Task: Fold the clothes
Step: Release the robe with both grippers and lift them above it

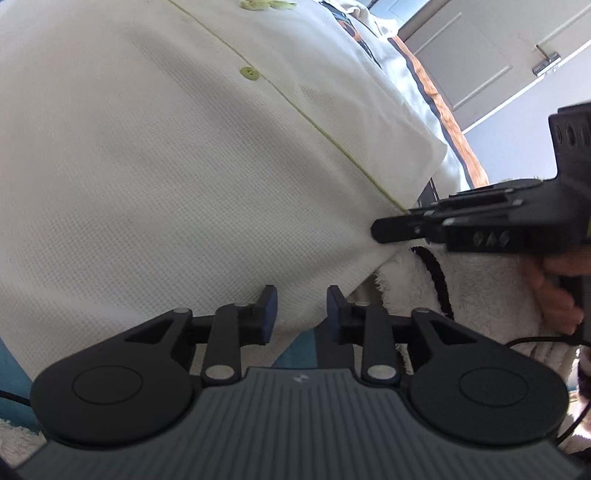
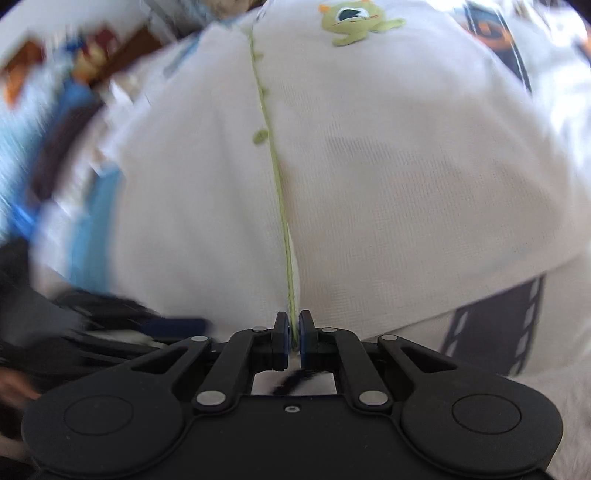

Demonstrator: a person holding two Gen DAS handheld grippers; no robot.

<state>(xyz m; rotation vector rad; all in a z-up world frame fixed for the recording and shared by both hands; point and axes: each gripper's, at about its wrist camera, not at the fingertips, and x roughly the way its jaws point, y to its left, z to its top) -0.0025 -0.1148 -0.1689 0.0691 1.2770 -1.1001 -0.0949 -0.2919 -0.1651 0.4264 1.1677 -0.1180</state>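
A white waffle-knit shirt (image 1: 155,155) with green piping, green buttons and a green monster patch (image 2: 354,22) lies spread across both views. My left gripper (image 1: 302,310) is open at the shirt's near hem, its blue pads on either side of the cloth edge with nothing pinched. My right gripper (image 2: 293,339) is shut on the shirt's hem right at the green placket seam (image 2: 275,173). In the left wrist view the right gripper (image 1: 391,229) comes in from the right, held by a hand (image 1: 554,288), its tip at the same hem corner.
A fluffy white garment (image 1: 461,288) with dark trim lies under the shirt's hem. A white cloth with a road print (image 2: 524,332) sits at the right. A colourful play mat (image 2: 85,229) shows at the left, blurred. A door (image 1: 487,55) stands behind.
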